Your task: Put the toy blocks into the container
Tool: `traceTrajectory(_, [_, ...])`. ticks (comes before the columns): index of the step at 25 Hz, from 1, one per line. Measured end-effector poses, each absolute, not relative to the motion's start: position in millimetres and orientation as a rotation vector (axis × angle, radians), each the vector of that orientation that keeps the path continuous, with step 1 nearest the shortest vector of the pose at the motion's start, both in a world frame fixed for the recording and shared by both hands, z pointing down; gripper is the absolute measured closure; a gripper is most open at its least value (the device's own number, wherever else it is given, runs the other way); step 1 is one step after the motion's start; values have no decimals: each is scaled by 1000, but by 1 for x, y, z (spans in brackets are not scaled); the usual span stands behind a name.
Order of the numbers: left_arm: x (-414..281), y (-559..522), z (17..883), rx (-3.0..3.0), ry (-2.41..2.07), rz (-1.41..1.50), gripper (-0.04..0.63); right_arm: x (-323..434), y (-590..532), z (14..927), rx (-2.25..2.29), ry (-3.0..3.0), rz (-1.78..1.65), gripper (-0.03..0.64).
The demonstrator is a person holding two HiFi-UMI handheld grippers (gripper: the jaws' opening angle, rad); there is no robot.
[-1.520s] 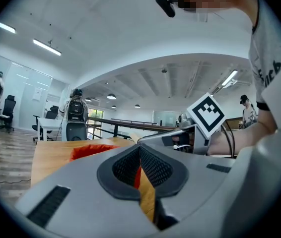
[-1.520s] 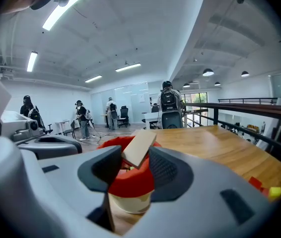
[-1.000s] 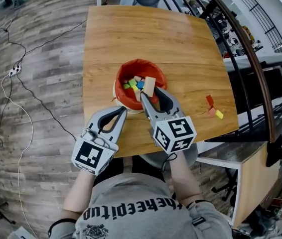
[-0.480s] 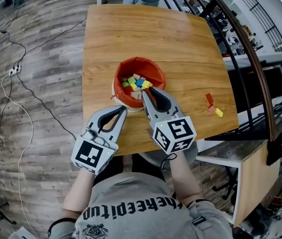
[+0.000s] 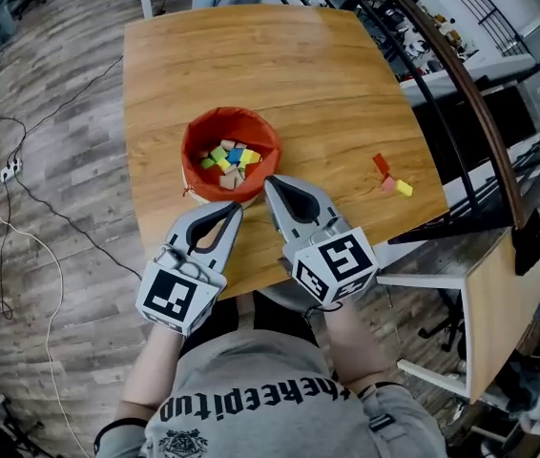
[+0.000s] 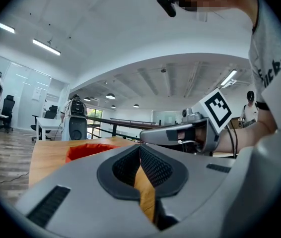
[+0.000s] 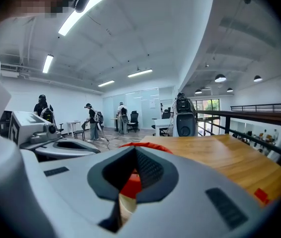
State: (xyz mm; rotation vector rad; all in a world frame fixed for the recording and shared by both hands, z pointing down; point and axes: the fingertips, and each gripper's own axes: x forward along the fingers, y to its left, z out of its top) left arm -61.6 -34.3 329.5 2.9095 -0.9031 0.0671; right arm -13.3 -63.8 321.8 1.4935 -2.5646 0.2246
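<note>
- Floor [image 5: 70,218]: grey-brown wood-grain planks, with thin dark and white cables [image 5: 24,203] trailing across them.
- Table [image 5: 280,74]: pale wood top with fine straight grain, a matte finish and rounded corners.
- Left gripper [image 5: 236,210]: smooth grey plastic shell with black ribbed pads and a black-and-white marker cube [image 5: 176,297]. It sits over the near table edge, just short of the container. Its jaws are closed tip to tip, with nothing between them.
- Red container [image 5: 187,151]: round and soft-looking, with a crinkled red rim and a pale band at its base. It stands on the near half of the table. Toy blocks [image 5: 230,158] are heaped inside, small and angular, in green, yellow, blue and bare wood.
- Right gripper [image 5: 270,181]: same grey shell, tip just beside the container's near rim. Its jaws have just been closing and now meet, with nothing between them.
- Loose on the table's right side, well apart from the container: a red block [image 5: 382,164], a pink block [image 5: 388,184] and a yellow block [image 5: 404,188]. The pink and yellow ones touch.
- Handrail [image 5: 461,93]: dark, curved and glossy.
</note>
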Motion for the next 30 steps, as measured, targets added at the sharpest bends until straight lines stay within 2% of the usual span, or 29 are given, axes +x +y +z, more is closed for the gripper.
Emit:
traceTrajectory(16, [15,-17,323,3019,-565,81,580,49,-22,309,1732,-2492,215,607])
traceTrajectory(30, [29,-10,319,3028,-481,89,580,58,-7,298,1782,-2493,166,607])
